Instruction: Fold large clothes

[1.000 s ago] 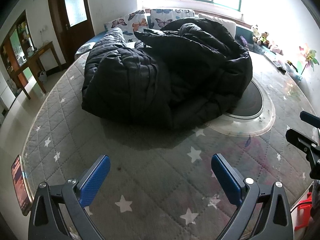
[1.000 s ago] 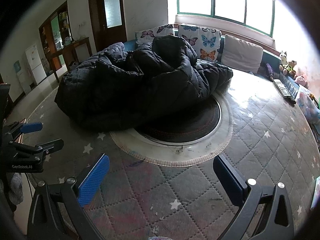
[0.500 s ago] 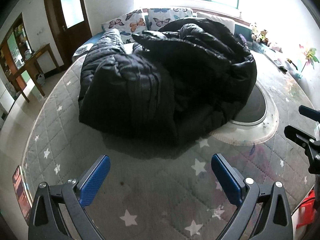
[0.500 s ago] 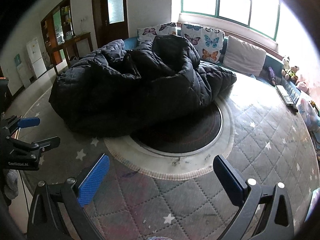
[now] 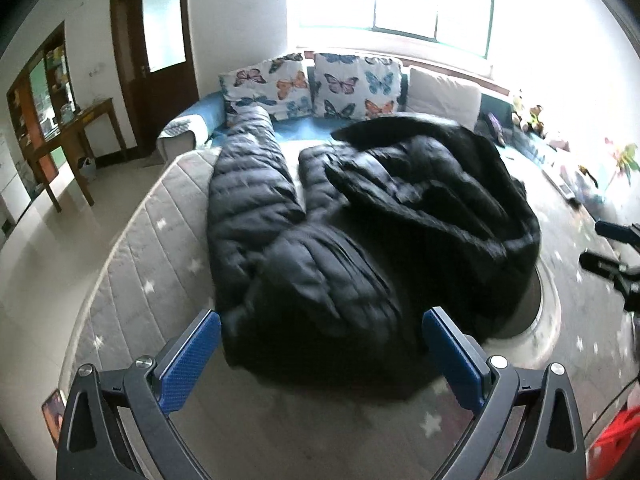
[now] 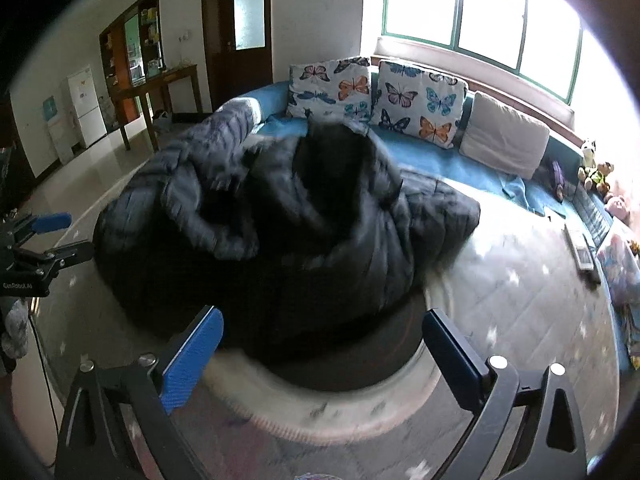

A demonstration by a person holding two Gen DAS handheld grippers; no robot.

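Left gripper [image 5: 320,344], right gripper [image 6: 322,340]: both spread wide, empty. Black puffer coat [image 5: 360,232]: heaped mid-mattress [image 5: 132,264], partly over a round mat [image 6: 344,412]. Likely light, bulky, slippery (springs back); best taken at hem corners or shoulders. Butterfly cushions [image 6: 376,92] behind.

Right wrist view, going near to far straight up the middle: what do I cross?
right gripper → round pale-rimmed mat → black puffer coat → blue sofa cushion → butterfly pillows → window.
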